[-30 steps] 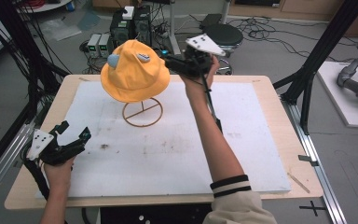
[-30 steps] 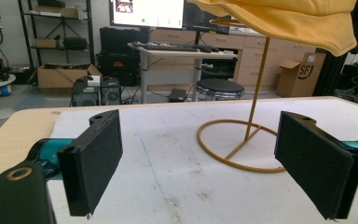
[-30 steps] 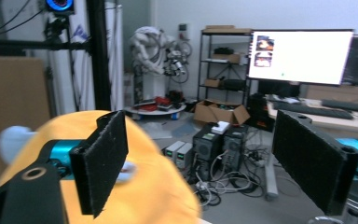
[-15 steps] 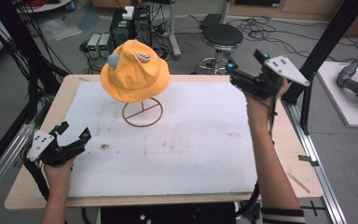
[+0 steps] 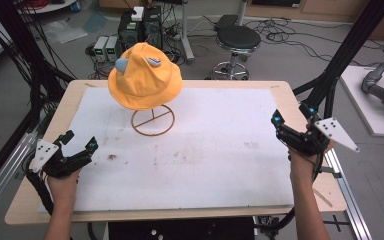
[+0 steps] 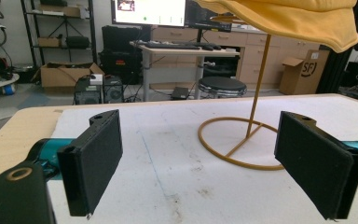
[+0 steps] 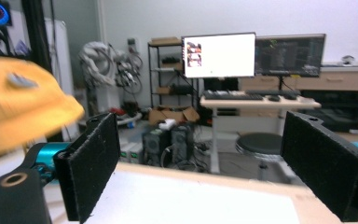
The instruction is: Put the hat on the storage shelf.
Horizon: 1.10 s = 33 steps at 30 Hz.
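High view: right gripper (image 5: 286,131) has withdrawn from hat (image 5: 144,76), both grippers' jaws apart.

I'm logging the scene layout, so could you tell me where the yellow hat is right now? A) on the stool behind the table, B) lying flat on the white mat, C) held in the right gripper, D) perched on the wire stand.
D: the yellow hat sits atop the wire stand, with both grippers open and away from it.

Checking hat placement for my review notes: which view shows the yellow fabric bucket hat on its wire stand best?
The high view: the yellow fabric bucket hat shows whole, resting atop the gold wire stand. The left gripper view catches just its brim's underside above the stand's pole. The right gripper view shows a blurred part of it at the left edge.
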Tool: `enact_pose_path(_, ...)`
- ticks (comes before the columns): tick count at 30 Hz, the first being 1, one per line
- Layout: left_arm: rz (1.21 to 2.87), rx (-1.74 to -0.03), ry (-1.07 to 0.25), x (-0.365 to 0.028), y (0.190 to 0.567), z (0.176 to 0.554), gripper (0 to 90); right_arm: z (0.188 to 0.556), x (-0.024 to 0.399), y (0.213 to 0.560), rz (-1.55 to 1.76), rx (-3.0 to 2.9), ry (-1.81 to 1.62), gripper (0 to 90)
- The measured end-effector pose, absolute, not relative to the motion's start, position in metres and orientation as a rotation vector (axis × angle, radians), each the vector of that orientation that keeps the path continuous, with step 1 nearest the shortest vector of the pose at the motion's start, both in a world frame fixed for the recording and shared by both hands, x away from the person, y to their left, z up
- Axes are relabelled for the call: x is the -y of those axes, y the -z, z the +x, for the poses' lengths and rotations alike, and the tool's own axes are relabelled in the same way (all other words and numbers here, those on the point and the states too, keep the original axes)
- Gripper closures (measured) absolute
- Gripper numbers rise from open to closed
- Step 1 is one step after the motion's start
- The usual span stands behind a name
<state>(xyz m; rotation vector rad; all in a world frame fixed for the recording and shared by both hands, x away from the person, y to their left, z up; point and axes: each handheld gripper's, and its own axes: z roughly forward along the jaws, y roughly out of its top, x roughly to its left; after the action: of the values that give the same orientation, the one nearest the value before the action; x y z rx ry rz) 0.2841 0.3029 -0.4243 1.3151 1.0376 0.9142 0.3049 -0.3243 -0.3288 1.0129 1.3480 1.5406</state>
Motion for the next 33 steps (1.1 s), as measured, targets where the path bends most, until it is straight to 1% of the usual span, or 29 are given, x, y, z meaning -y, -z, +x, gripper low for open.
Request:
enact_pose_path(1,1.317,-1.039,-0.914,-0.303,0.424,0.284,15.4,0.303,0.326,0.336,1.013,-1.350,-1.542,11.9)
enact_pose_path(2,1.318,-1.039,-0.913,-0.302,0.425,0.285,15.4,0.303,0.326,0.336,1.013,-1.350,-1.542,11.9)
enact_pose_path(3,1.319,-1.039,-0.912,-0.302,0.425,0.285,15.4,0.298,0.328,0.354,1.006,-1.329,-1.561,11.9)
enact_pose_path(4,1.322,-1.038,-0.912,-0.302,0.425,0.286,15.4,0.297,0.327,0.362,1.006,-1.323,-1.573,11.9)
enact_pose_path(5,1.322,-1.037,-0.911,-0.301,0.425,0.286,15.4,0.297,0.327,0.362,1.006,-1.323,-1.573,11.9)
enact_pose_path(7,1.328,-1.032,-0.914,-0.300,0.425,0.287,15.4,0.297,0.327,0.380,1.034,-1.358,-1.521,11.9)
enact_pose_path(9,1.330,-1.030,-0.915,-0.300,0.425,0.287,15.4,0.296,0.329,0.385,1.055,-1.354,-1.530,11.9)
enact_pose_path(26,1.347,-1.031,-0.917,-0.299,0.426,0.288,15.4,0.299,0.331,0.389,1.061,-1.385,-1.492,11.9)
enact_pose_path(33,1.340,-1.023,-0.919,-0.298,0.424,0.287,15.4,0.295,0.328,0.389,1.038,-1.400,-1.491,11.9)
